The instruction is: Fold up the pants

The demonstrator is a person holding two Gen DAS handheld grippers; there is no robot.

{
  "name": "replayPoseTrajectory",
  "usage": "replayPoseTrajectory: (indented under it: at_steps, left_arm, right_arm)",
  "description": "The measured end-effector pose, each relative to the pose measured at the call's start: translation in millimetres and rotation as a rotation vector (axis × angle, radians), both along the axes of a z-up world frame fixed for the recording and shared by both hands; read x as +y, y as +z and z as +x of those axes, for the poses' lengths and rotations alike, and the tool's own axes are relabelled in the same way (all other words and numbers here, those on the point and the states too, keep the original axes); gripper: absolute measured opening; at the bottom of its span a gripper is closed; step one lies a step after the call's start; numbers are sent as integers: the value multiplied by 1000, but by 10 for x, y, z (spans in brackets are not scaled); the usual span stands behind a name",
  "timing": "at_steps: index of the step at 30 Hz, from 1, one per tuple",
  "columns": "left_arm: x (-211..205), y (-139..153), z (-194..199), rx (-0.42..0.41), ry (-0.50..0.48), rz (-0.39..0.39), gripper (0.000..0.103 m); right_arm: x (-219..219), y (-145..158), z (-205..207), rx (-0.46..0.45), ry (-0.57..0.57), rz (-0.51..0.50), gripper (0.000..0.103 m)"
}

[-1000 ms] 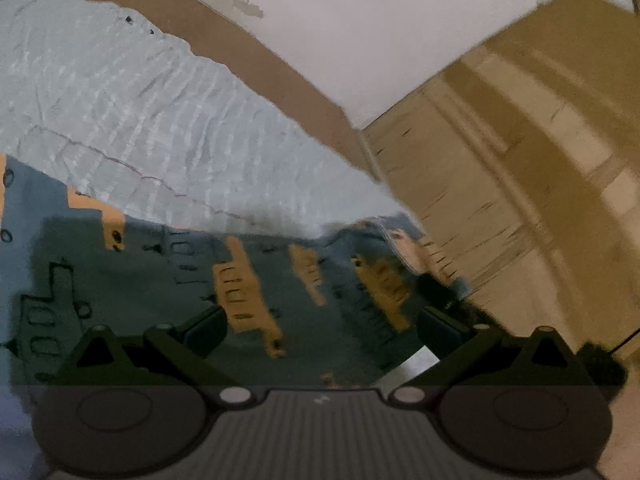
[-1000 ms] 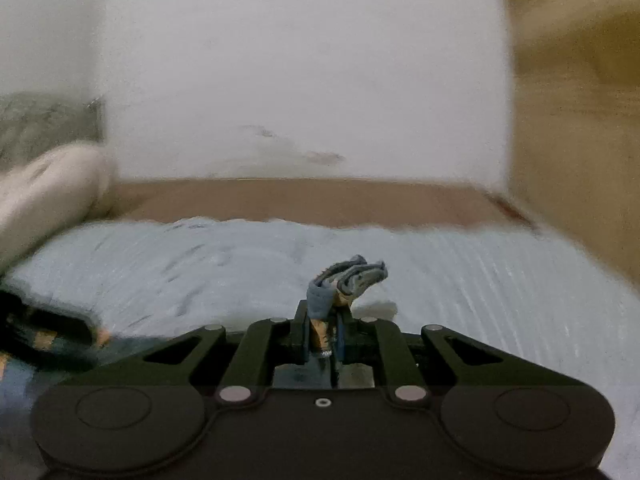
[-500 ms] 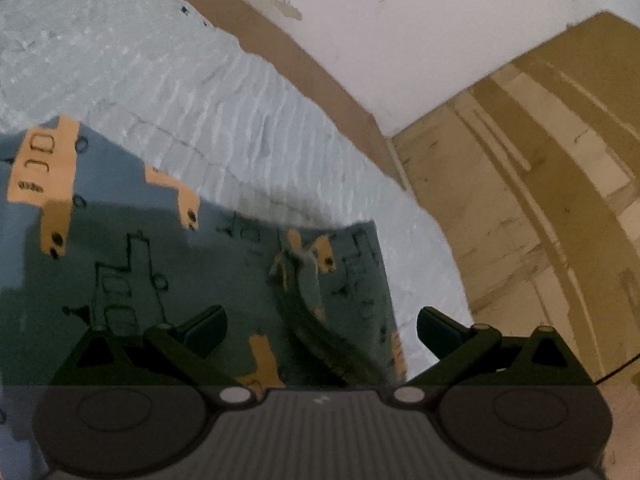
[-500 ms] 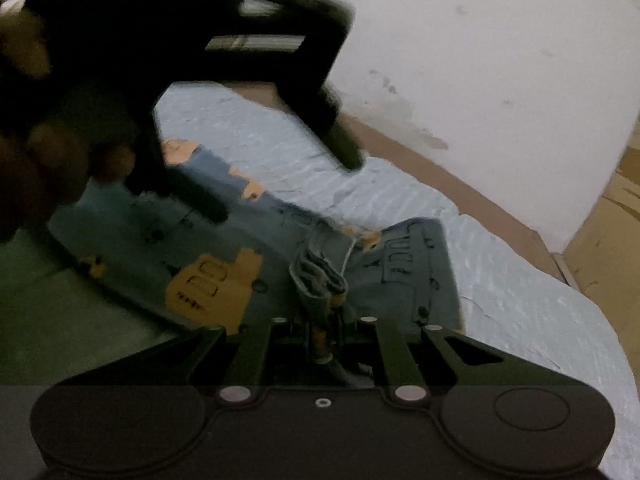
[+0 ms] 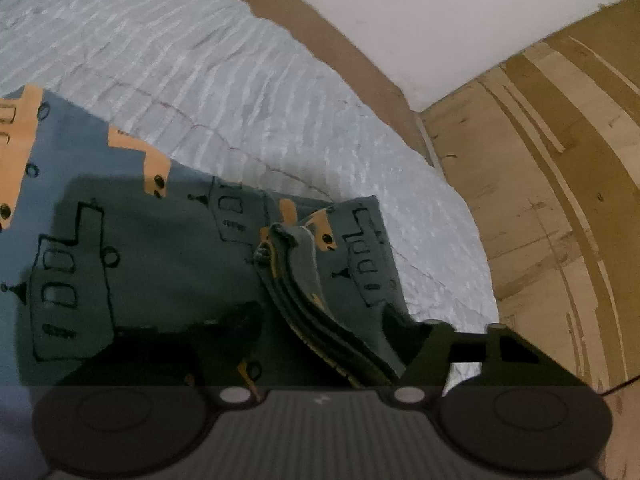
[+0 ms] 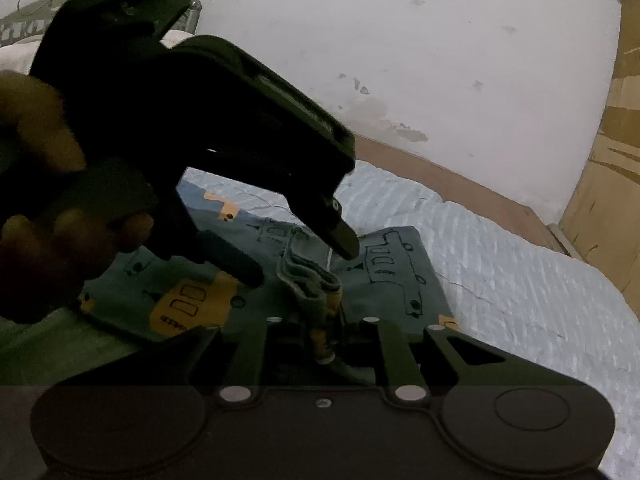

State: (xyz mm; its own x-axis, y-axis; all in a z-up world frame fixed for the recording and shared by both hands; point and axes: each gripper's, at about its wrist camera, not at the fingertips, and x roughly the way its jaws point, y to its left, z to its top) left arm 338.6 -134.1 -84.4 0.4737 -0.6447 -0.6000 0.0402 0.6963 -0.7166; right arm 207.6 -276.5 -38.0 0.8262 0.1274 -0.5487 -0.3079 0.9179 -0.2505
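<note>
Blue-grey pants (image 5: 140,260) with orange prints lie flat on a pale blue bed cover (image 5: 240,80). A bunched ridge of their fabric (image 5: 296,272) rises from the cloth. My right gripper (image 6: 324,332) is pinched on that ridge (image 6: 308,276) low in the right wrist view; its jaws are easing open, with the fabric still between the pads. My left gripper (image 6: 292,252), held by a hand (image 6: 36,200), comes down from the upper left and straddles the ridge. Its jaws are closing and its fingertips (image 6: 344,240) stand clear of the fabric. In its own view the left gripper (image 5: 324,328) sits over the ridge.
The bed cover ends at a brown frame (image 5: 340,48) under a white wall (image 6: 440,60). Wooden panelling (image 5: 540,200) stands to the right of the bed. A metal headboard (image 6: 24,20) and a white pillow (image 6: 16,56) are at the far left.
The right gripper carried the pinched fabric over onto the flat pants and now rests there. The left gripper sank closer to the cloth and its jaws narrowed around the ridge.
</note>
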Motion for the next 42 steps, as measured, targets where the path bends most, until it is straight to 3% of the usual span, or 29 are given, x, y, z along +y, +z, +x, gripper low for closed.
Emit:
replayPoseTrajectory:
  at_steps: [4,10,20,32,42]
  left_arm:
    - [-6,-46,37,33,41,6,34]
    - [-5,-34,21,15,64,19,14]
    - [14,242,-93,-75,66,85,11]
    - [451,707,-387,-154,111,161,11]
    - [1047,645,-613,-133,147,196,10]
  right_arm:
    - [25,-28,11,-3,-1,-5,16]
    - [83,-55,-13,-10,-2,-35,16]
    - [185,68,-157,-38,21,-62,11]
    - [456,384,-403,-84,79,18,11]
    - [934,364,-650,-37,183,46,11]
